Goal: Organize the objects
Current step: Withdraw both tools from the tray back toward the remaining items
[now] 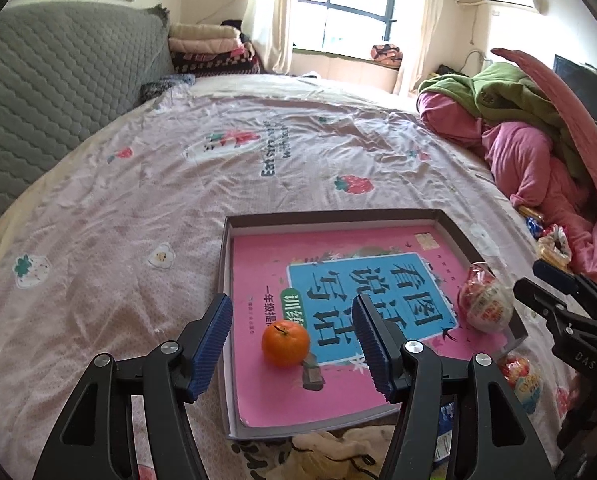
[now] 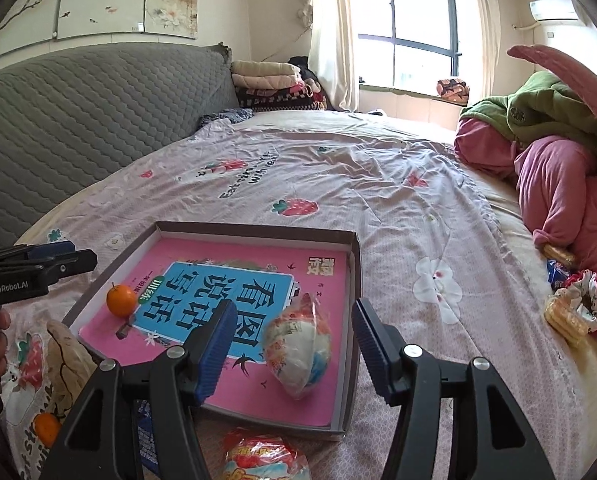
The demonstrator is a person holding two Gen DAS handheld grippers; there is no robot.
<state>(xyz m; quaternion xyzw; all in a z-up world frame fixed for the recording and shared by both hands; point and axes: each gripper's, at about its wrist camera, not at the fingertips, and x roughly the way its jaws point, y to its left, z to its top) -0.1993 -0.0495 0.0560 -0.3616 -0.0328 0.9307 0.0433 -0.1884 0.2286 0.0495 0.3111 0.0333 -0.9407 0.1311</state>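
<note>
A shallow box (image 1: 227, 264) (image 2: 352, 280) lies on the bed with a pink book (image 1: 258, 384) (image 2: 322, 280) inside. An orange (image 1: 285, 343) (image 2: 121, 299) sits on the book. A wrapped toy egg (image 1: 485, 298) (image 2: 298, 350) lies in the box too. My left gripper (image 1: 294, 344) is open with the orange between its fingers, not touching. My right gripper (image 2: 292, 350) is open around the egg; it also shows in the left wrist view (image 1: 554, 280). A second wrapped egg (image 2: 264, 458) (image 1: 522, 376) lies outside the box.
A second orange (image 2: 46, 428) and a beige cloth (image 2: 68, 350) lie by the box's near side. Snack packets (image 2: 570, 308) and pink and green clothes (image 2: 558, 176) are piled at the right. A grey headboard (image 1: 58, 92) stands at the left.
</note>
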